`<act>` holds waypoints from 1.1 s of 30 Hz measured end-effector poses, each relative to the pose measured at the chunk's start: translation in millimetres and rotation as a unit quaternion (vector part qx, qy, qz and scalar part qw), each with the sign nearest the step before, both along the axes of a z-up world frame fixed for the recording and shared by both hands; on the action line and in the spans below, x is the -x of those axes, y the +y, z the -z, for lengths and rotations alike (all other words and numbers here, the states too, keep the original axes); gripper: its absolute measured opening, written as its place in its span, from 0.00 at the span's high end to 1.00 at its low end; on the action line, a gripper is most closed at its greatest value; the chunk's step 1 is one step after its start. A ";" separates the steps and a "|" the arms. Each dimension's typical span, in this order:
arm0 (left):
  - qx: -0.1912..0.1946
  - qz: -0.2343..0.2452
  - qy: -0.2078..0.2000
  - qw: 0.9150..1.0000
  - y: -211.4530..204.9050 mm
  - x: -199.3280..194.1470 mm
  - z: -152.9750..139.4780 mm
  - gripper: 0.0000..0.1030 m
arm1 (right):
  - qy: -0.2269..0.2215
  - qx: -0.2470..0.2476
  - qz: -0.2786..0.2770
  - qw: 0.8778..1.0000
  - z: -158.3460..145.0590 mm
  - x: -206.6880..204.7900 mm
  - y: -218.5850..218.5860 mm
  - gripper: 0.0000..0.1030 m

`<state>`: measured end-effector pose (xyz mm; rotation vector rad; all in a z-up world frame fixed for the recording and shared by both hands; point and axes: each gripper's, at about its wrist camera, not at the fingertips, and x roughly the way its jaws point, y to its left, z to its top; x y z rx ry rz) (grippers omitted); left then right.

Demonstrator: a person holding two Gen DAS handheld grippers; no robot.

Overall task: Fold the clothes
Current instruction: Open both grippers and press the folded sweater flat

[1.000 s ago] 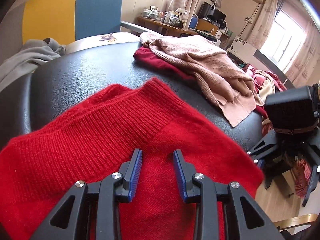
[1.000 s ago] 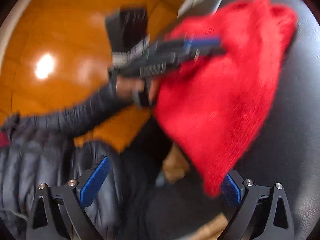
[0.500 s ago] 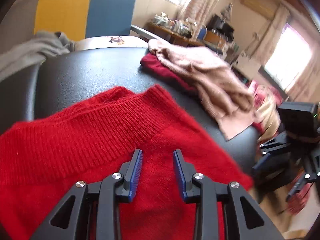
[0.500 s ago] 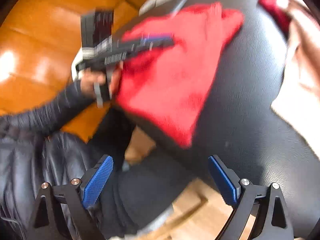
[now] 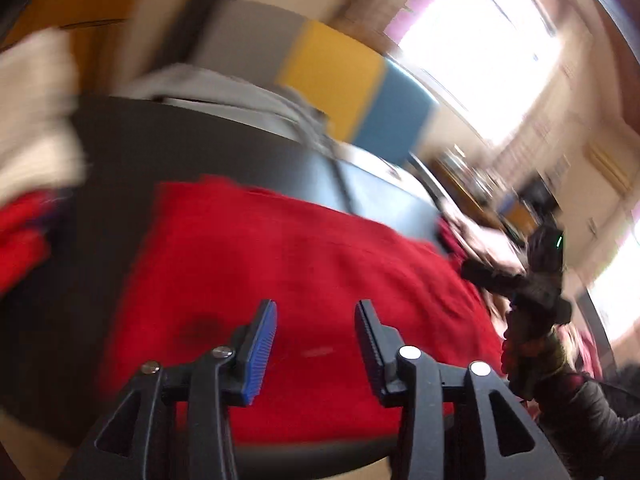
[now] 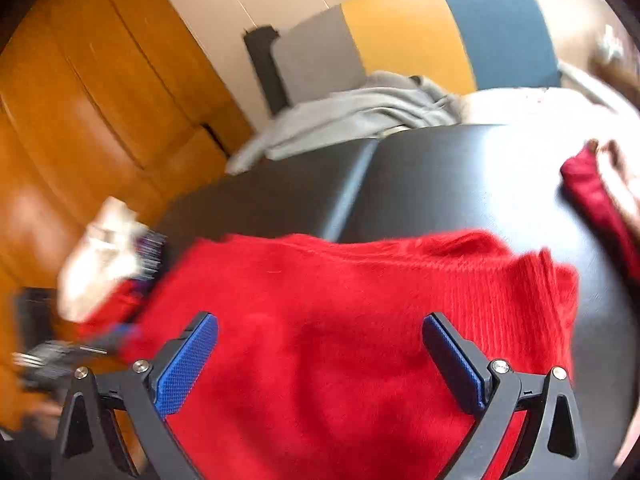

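A bright red knit sweater (image 5: 288,280) lies spread on the black padded table (image 5: 180,152); it also shows in the right wrist view (image 6: 340,320) with its ribbed hem at the right. My left gripper (image 5: 316,320) is open and empty just above the sweater's near part. My right gripper (image 6: 320,336) is wide open and empty over the sweater's near edge. The right gripper also shows in the left wrist view (image 5: 536,280) at the right, blurred.
A grey garment (image 6: 360,112) lies at the table's far edge before a yellow and blue panel (image 6: 440,32). A dark red and pink pile (image 6: 600,184) sits at the right. White and red clothes (image 6: 100,264) lie at the left. Wooden cabinets stand behind.
Both grippers have swung round to face the sweater from its near side. The right gripper has moved from beside the table edge to over the sweater. Both stayed open.
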<state>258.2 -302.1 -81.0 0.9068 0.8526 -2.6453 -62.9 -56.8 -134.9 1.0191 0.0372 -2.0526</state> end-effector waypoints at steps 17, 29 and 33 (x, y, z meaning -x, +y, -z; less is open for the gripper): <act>-0.073 0.067 -0.040 0.994 -58.6 -14.5 60.9 0.52 | 0.026 -0.052 0.008 0.998 38.2 31.4 9.8 0.00; -0.066 0.054 -0.094 0.992 -50.2 -40.0 65.5 0.95 | 0.021 -0.032 0.008 0.999 36.7 32.0 15.0 0.00; -0.031 0.055 -0.122 0.991 -36.8 -39.9 56.1 0.91 | 0.020 -0.028 0.007 0.999 37.0 32.0 15.3 0.00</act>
